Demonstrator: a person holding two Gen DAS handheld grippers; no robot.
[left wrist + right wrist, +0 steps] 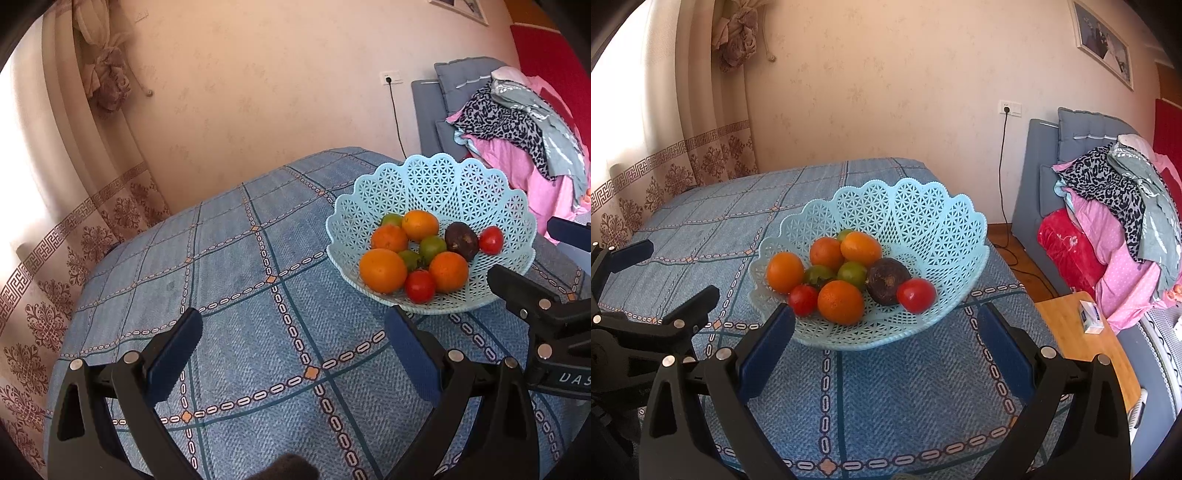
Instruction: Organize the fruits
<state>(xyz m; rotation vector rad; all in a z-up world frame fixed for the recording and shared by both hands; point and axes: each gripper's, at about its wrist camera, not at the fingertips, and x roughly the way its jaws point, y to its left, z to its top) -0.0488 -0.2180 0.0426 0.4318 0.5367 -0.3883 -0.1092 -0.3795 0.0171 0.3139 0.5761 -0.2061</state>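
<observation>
Both views are bright with daylight from the window behind the curtain, which blows out to white at the left of each frame. Colours stay warm and sharp across the middle. Fisheye distortion bends the tablecloth lines, and black vignetting fills the corners. A soft shadow lies beneath the basket

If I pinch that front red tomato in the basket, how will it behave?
The front tomato looks smooth and glossy, so probably slippery and easily bruised. Round and resting against an orange, it may roll on the basket floor when nudged.
</observation>
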